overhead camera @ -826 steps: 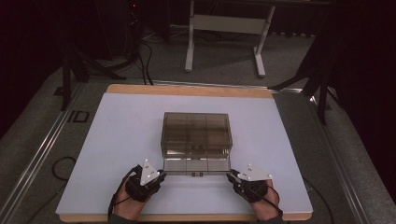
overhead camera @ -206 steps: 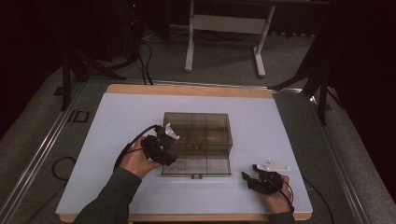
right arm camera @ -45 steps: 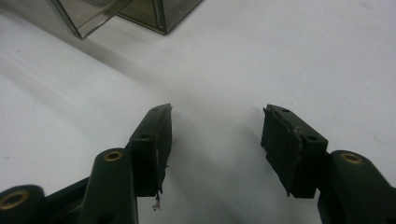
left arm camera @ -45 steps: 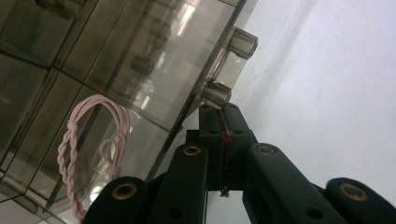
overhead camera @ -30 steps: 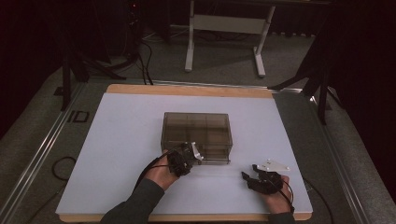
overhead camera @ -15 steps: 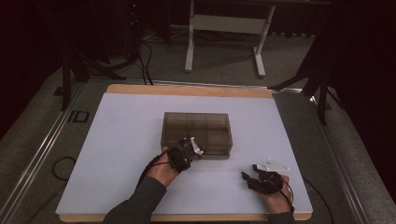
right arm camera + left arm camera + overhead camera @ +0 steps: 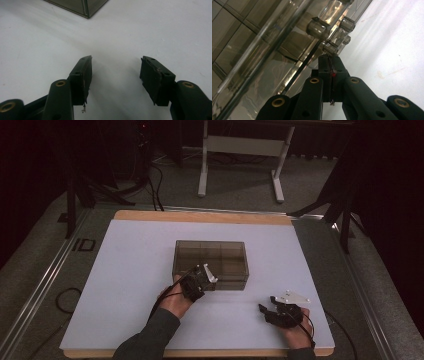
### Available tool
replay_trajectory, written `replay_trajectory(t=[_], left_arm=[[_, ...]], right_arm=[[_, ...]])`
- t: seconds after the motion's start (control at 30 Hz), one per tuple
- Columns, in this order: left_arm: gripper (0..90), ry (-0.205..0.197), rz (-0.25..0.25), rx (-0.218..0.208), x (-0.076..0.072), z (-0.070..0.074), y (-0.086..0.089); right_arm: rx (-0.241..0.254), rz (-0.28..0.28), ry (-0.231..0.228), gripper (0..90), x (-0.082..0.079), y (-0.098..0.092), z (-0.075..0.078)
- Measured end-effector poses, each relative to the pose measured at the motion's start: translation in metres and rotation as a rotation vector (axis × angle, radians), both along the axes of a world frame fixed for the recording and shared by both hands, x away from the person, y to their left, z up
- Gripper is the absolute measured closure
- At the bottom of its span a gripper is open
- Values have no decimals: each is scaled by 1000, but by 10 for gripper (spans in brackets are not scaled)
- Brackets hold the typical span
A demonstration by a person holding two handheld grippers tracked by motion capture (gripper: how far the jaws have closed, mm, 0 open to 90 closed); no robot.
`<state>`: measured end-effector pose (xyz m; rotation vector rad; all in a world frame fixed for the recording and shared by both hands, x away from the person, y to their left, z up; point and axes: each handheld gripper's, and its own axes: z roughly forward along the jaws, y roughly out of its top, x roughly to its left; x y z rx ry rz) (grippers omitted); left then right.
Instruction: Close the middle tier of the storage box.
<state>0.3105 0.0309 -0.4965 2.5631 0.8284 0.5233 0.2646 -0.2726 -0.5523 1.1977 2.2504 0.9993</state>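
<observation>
Now the left claw (image 7: 331,65) was pressed tight together, with no gap between its two black jaws and nothing pinched in them. Its tip sat right at a small clear latch (image 7: 332,47) on the near side of the smoky see-through box (image 7: 211,264). From above, the left claw (image 7: 199,280) was at the near left part of the box, touching its front wall or just beside it; the pictures did not let me tell which. The hand (image 7: 175,301) behind it reached in from the near edge of the desk (image 7: 125,270).

The right claw (image 7: 115,72) was spread wide with nothing between its jaws. From above, the right claw (image 7: 272,311) rested on the white desk, near the right corner, well apart from the box. A corner of the box (image 7: 86,10) showed far ahead of it.

The box sat in the middle of the desk with its lid down. Lines inside it split it into little rooms, and they looked empty.

I think the step in hand was working the front latch, most likely snapping it shut. The next move would call for a small firm push from the closed tip, straight on the latch, so the box did not slide away. The right claw might need to come over and hold the box steady.
</observation>
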Motion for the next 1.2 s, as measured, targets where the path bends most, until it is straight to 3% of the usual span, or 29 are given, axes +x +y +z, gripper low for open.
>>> replay_trajectory(t=[0.17,0.67,1.2], left_arm=[[890,-15,4,6,1,0,0],[874,-4,-3,-18,-3,0,6],[840,-25,-12,-156,-23,13,51]], right_arm=[[0,0,0,426,0,0,0],[2,-1,0,426,0,0,0],[1,-2,-1,426,0,0,0]])
